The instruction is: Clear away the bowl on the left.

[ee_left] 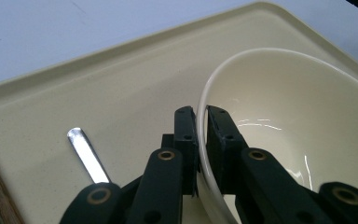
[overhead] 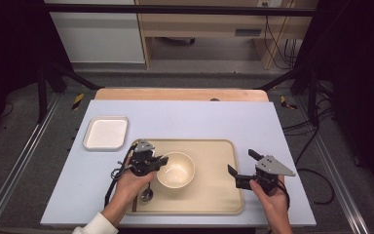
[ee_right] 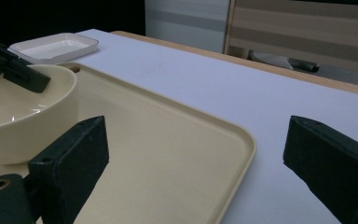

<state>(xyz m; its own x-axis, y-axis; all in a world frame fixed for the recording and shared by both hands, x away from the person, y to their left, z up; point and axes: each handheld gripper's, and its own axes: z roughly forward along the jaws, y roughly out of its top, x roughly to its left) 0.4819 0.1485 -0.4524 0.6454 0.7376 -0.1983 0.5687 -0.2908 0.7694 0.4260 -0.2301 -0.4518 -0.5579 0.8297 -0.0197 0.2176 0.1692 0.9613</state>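
A cream bowl (overhead: pixel 176 169) stands on a beige tray (overhead: pixel 214 195) near the table's front. My left gripper (overhead: pixel 159 161) is shut on the bowl's left rim (ee_left: pixel 204 116), one jaw inside and one outside the wall. A metal spoon (overhead: pixel 147 194) lies on the tray just left of the bowl, its handle (ee_left: pixel 87 155) beside my jaws. My right gripper (overhead: pixel 243 163) stands open at the tray's right edge (ee_right: pixel 242 154), with nothing between its jaws. In the right gripper view the bowl (ee_right: pixel 32 116) sits at the left.
A white rectangular dish (overhead: pixel 105 132) lies on the light mat behind and left of the tray, also seen far off as the dish (ee_right: pixel 53 45). A wooden table edge (overhead: pixel 180 94) runs along the back. Cables trail on the floor at right.
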